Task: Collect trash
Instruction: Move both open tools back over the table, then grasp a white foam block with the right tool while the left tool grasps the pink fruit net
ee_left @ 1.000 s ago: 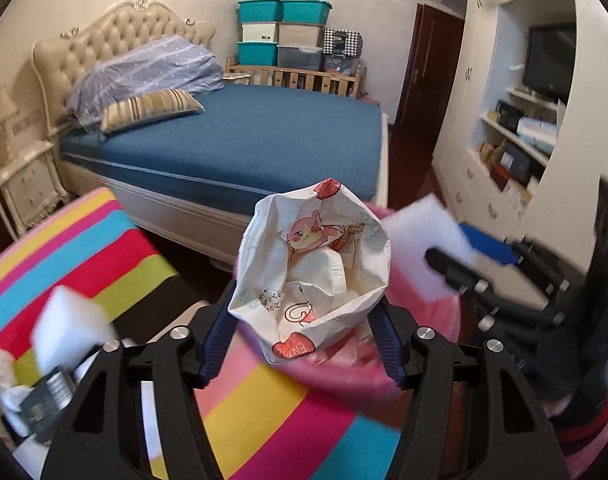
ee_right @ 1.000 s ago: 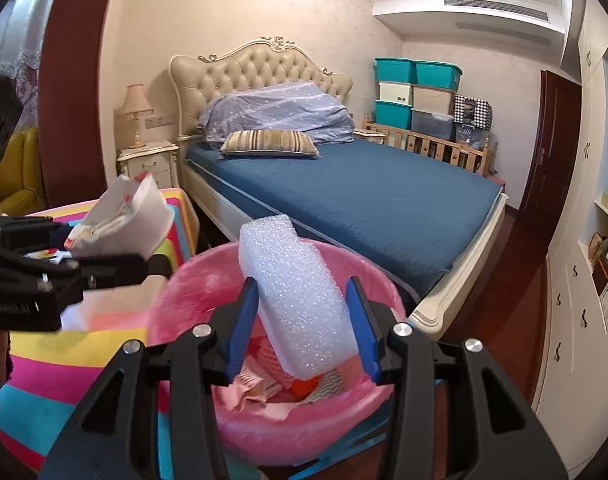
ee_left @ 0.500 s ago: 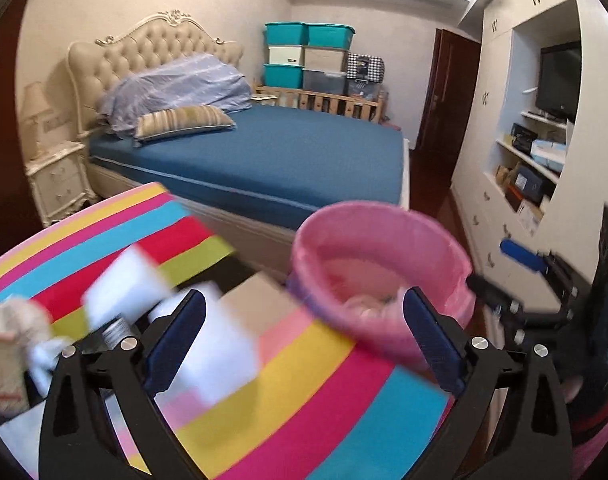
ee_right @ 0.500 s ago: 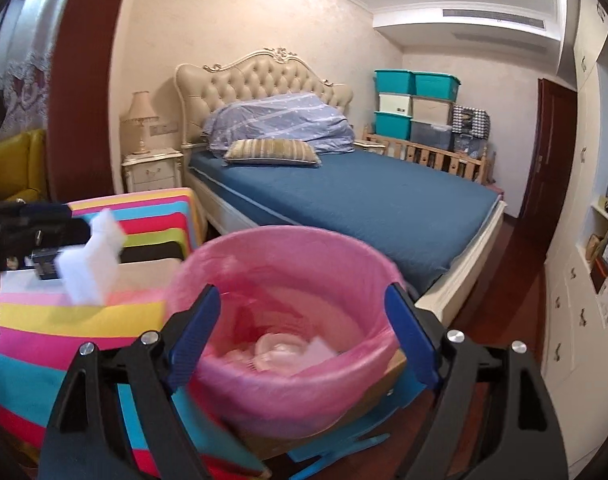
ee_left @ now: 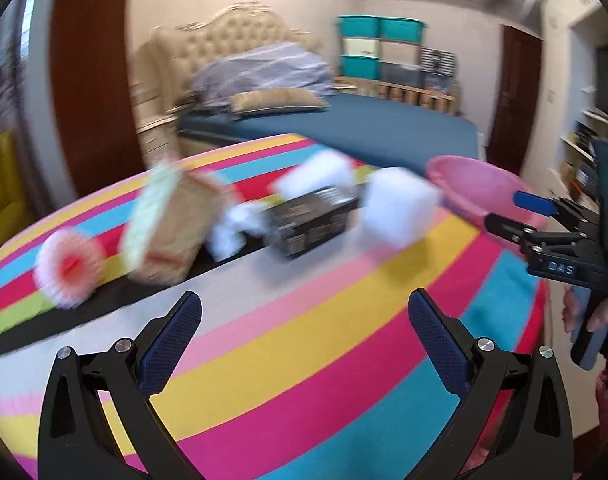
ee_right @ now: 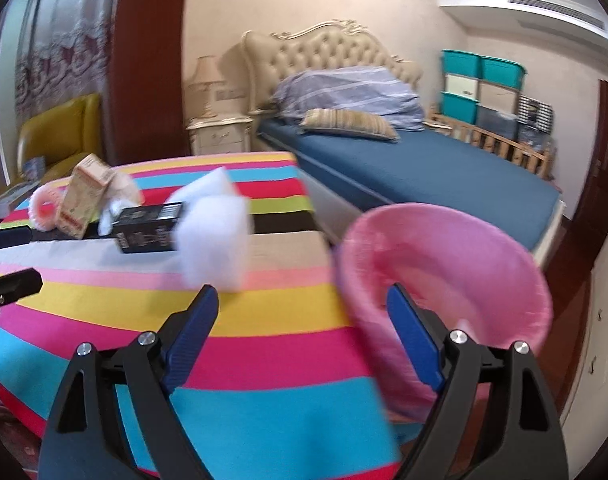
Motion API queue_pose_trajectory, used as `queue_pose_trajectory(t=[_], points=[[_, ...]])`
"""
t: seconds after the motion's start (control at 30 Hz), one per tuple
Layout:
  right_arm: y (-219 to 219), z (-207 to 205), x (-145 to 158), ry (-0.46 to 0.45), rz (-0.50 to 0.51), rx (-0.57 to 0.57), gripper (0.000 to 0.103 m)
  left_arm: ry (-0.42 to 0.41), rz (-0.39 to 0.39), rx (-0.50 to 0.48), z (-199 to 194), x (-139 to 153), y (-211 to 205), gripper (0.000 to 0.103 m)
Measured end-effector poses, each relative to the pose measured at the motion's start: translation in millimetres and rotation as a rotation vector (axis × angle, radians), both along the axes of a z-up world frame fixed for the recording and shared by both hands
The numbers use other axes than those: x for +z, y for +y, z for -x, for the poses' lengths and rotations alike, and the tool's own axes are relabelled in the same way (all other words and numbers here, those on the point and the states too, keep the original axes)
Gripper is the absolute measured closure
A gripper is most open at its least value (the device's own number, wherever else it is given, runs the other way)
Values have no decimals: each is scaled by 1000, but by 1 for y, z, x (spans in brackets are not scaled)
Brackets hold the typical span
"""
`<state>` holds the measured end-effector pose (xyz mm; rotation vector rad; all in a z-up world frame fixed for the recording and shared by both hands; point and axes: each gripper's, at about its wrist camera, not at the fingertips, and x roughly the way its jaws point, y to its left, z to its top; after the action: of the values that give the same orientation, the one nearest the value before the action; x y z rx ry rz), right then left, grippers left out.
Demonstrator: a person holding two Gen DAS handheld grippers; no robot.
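Note:
Several pieces of trash lie on the striped table (ee_left: 288,368): a white foam block (ee_left: 399,216) (ee_right: 214,236), a second foam piece (ee_left: 315,176), a black box (ee_left: 307,220) (ee_right: 148,228), a beige carton (ee_left: 168,224) (ee_right: 84,200), a crumpled white scrap (ee_left: 232,232) and a pink foam ring (ee_left: 70,266) (ee_right: 44,206). The pink-lined bin (ee_left: 475,184) (ee_right: 443,264) stands at the table's right edge. My left gripper (ee_left: 304,300) hangs over the table short of the trash, jaws opening, nothing between them. My right gripper (ee_right: 302,292) (ee_left: 511,212) is beside the bin, jaws opening and empty.
A blue bed (ee_right: 423,168) with a padded headboard stands behind the table. A nightstand (ee_right: 220,132) and a yellow armchair (ee_right: 60,136) are at the back left. White cabinets (ee_right: 607,320) and a dark door (ee_left: 515,92) line the right side.
The left gripper let go of the printed paper bag and the right one let go of the foam block over the bin. Both opened wide and swung left toward the table.

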<state>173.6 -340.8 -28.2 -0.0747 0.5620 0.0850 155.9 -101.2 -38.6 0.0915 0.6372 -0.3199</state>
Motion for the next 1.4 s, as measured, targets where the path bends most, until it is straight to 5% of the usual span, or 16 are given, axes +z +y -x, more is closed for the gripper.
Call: queue_pose_trajectory(t=[0.23,0.5,0.6,0.97,1.03,1.07,1.1,1.4], points=[[50,-29,-2,47,45,50,16,40,49,161,2,-7,62,6],[61,-76,-10,137,53,-23,13,56,66,257,-4,-11,97,6],[60,-92,-15,207,61,-55,13,60,71,283,-3,-12,105,6],[80,-110,-15,228,75,-25,11,63,14,289,-2,-13,102,6],[82,-111,-18,230,83,-22,22,65,7,294,-3,-14,101,6],[83,-110,-17,228,84,-16,48,69,8,298,-4,-14,102,6],[82,-106,-15,212,83,-16,53,73,9,301,-5,-14,103,6],[99,-70,0,108,72,80,54,90,1,329,-8,-13,107,6]])
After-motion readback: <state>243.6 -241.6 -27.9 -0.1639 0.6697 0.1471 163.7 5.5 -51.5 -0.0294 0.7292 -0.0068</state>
